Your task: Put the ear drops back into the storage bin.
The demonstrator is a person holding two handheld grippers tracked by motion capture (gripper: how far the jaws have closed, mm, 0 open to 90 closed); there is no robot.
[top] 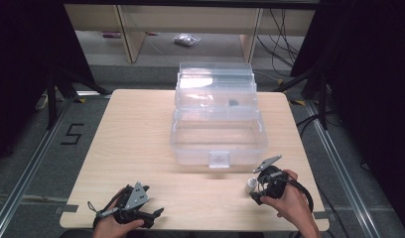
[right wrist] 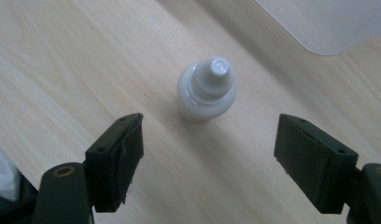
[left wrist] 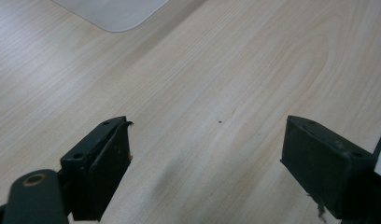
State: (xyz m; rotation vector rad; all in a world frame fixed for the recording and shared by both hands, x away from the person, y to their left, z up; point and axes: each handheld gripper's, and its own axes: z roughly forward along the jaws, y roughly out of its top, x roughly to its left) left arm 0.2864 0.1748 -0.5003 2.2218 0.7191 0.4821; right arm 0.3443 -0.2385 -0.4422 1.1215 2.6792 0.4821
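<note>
Right gripper (right wrist: 209, 156) gapes just short of bottle (right wrist: 206, 91).

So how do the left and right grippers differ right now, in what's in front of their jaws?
The right gripper has a small white dropper bottle standing upright just beyond its open jaws, untouched; the left gripper faces only bare table. In the high view the right gripper sits nearer the clear plastic box than the left gripper does. Both have their jaws open and hold nothing.

A black "5" (top: 72, 134) is taped on the grey floor (top: 41, 148), at nine o'clock from the table (top: 141, 139).
</note>
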